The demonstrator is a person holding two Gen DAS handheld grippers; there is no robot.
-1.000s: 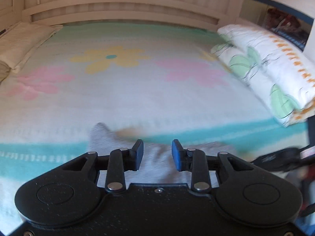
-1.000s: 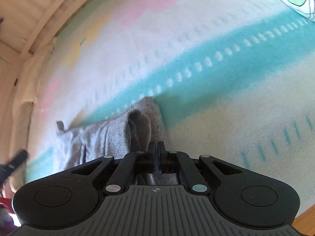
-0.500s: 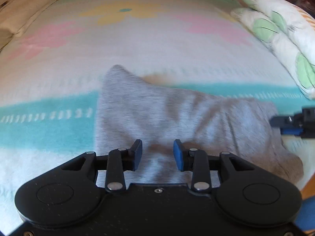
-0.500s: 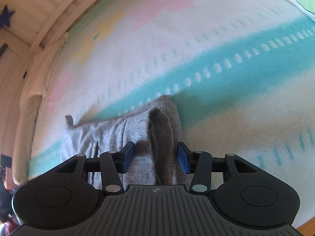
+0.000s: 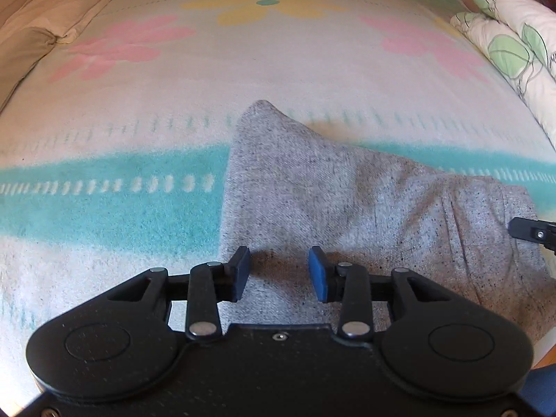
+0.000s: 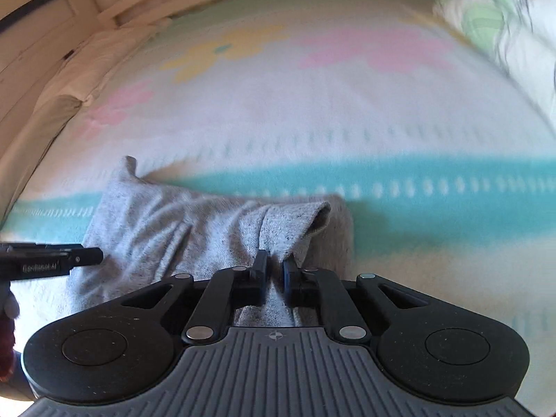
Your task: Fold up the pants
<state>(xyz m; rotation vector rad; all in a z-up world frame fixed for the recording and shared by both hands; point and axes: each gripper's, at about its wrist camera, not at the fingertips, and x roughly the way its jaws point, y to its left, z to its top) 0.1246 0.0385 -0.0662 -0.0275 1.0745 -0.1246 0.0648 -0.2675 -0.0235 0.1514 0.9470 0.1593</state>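
- Left wrist view, far left: one beige pillow (image 5: 41, 17) along the edge of the bed.
- One blanket (image 5: 104, 208) covers the bed. Counted on it here: two pink flowers, one yellow flower with a teal centre, one broad teal stripe with a row of white dashes.
- One pair of grey pants (image 5: 312, 201), bunched, lying across the teal stripe in the near half of the blanket. One corner peaks up toward the far side.
- Left gripper (image 5: 279, 274): jaws apart and opening, hovering over the near edge of the pants. Two blue pads (image 5: 319, 274), cloth visible in the gap under them, neither pad pressing on it.
- Right edge of that view: tip of the right gripper (image 5: 531, 232) at the far right end of the pants.
- Far right: two white pillows with a green leaf print (image 5: 510, 34), stacked along the side of the bed.
- Right wrist view, left edge: one finger (image 6: 52, 260) of the left gripper pokes in over the left end of the pants (image 6: 166, 229).
- Centre: right gripper (image 6: 274, 271) pinched tight on one raised ridge of grey cloth, which stands up in a fold just past the fingertips.
- The pants' right end sits on the teal stripe; blanket (image 6: 417, 260) bare to the right of it.
- Top right: leaf-print pillows, blurred, count not readable in this view.
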